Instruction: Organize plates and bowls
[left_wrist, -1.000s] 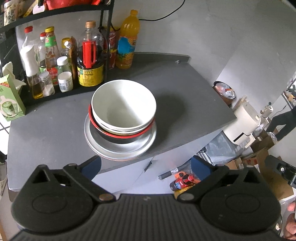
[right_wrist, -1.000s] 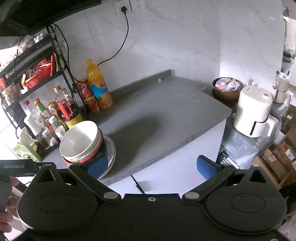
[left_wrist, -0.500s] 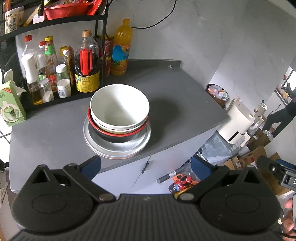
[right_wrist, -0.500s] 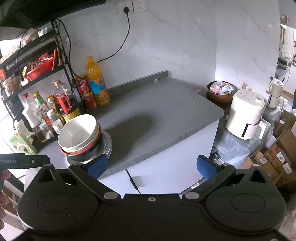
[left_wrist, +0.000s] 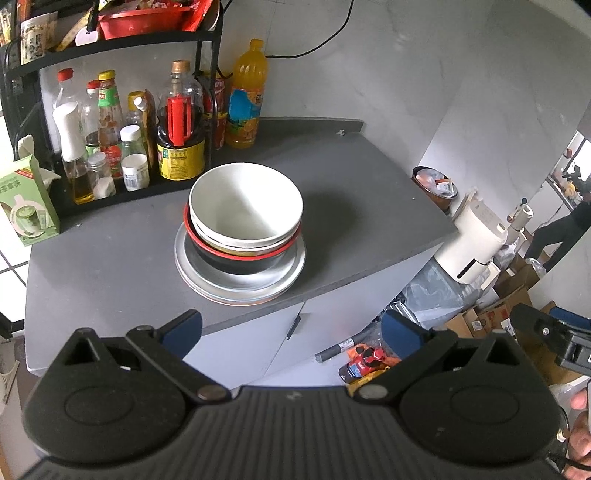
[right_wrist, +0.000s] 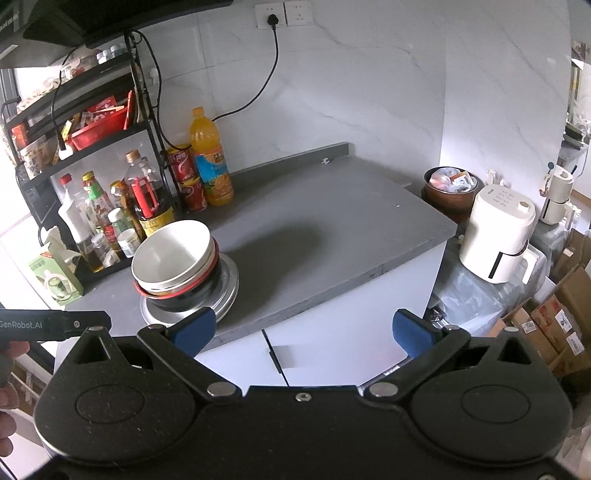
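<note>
Luckily both the left gripper (left_wrist: 291, 326) and right gripper (right_wrist: 303, 328) gaped wide and empty; mid-frame, the nested bowls (left_wrist: 245, 206) sat off-centre on plates (left_wrist: 240, 284) near the counter (left_wrist: 369, 206) edge, so a clumsy nudge could have toppled them.

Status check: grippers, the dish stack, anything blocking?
Left gripper and right gripper open, empty, held off the counter edge. White bowl nested atop black bowl on metal plates. Nothing in the way.

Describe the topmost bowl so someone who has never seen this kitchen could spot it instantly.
On the grey countertop, in front of the rack of sauce bottles, stands one stack of dishes on metal plates. The white bowl sits on top, nested in a black bowl with a red rim; it alone is plain white and empty.
</note>
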